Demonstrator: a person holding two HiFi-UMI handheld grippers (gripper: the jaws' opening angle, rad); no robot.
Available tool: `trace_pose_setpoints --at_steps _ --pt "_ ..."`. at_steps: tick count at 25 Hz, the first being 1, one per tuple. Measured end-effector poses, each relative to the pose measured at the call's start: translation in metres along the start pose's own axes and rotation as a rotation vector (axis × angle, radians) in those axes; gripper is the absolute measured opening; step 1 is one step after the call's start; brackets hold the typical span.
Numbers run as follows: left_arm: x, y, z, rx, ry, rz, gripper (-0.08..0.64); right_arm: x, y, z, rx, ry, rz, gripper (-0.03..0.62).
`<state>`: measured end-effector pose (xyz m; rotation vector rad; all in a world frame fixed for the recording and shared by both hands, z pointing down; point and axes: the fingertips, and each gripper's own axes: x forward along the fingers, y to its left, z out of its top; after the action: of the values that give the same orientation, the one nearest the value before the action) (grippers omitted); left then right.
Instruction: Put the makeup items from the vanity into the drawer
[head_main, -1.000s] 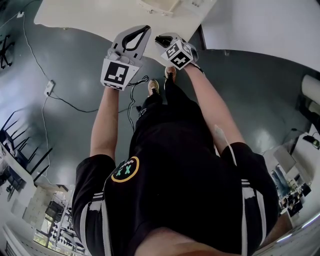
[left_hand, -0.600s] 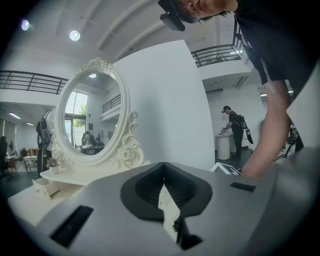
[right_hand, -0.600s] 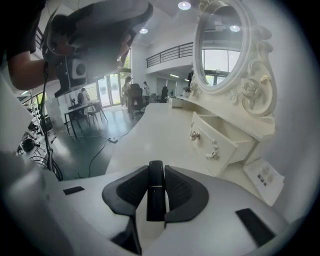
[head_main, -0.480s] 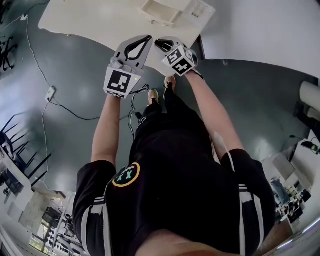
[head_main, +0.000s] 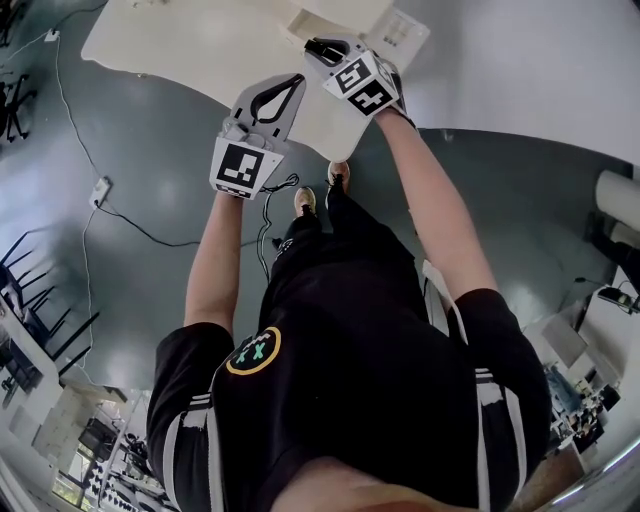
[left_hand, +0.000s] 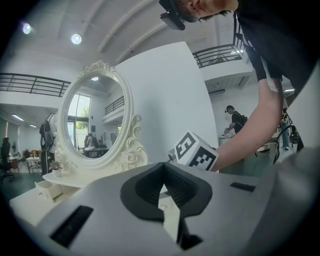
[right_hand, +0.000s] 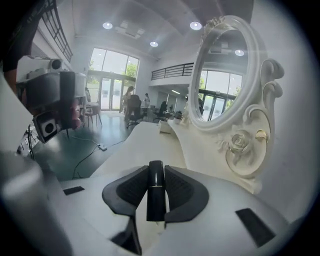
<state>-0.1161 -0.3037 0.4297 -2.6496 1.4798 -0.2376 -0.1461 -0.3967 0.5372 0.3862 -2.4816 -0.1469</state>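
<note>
Between the pads of my right tongs (right_hand: 156, 169) I find a dark lipstick tube (right_hand: 155, 197), pinched firmly. It lies along the line of the jaws, with its rounded end projecting just past their tips. Ahead of these tongs and to their right stands the oval mirror (right_hand: 225, 80) in a white carved frame, with a rose ornament (right_hand: 239, 144) at its foot. Ahead and slightly left runs the white desk (right_hand: 145, 140). My left tongs (left_hand: 163, 165) are pressed together, tips touching, with nothing between them. Just beyond their tips and a little to the right I see the marker cube of the right tongs. To the left of the left tongs a small drawer (left_hand: 47, 189) sits below the mirror's shelf; I cannot make out its contents. From the head view both tongs are over the near edge of the desk. The right pair is ahead of the left, near it but apart. Below the left tongs a cable (head_main: 130, 210) trails across the grey floor (head_main: 150, 280).
</note>
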Motion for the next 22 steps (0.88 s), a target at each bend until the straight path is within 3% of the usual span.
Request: trace_pose_setpoints --at_steps 7,22 --pt "0.004 0.004 -0.008 0.006 0.014 0.000 0.020 0.029 -0.030 -0.013 0.007 0.051 -0.005 0.118" --pt "0.024 0.026 -0.015 0.002 0.023 0.012 0.020 0.056 -0.044 -0.035 0.045 0.096 0.018 0.120"
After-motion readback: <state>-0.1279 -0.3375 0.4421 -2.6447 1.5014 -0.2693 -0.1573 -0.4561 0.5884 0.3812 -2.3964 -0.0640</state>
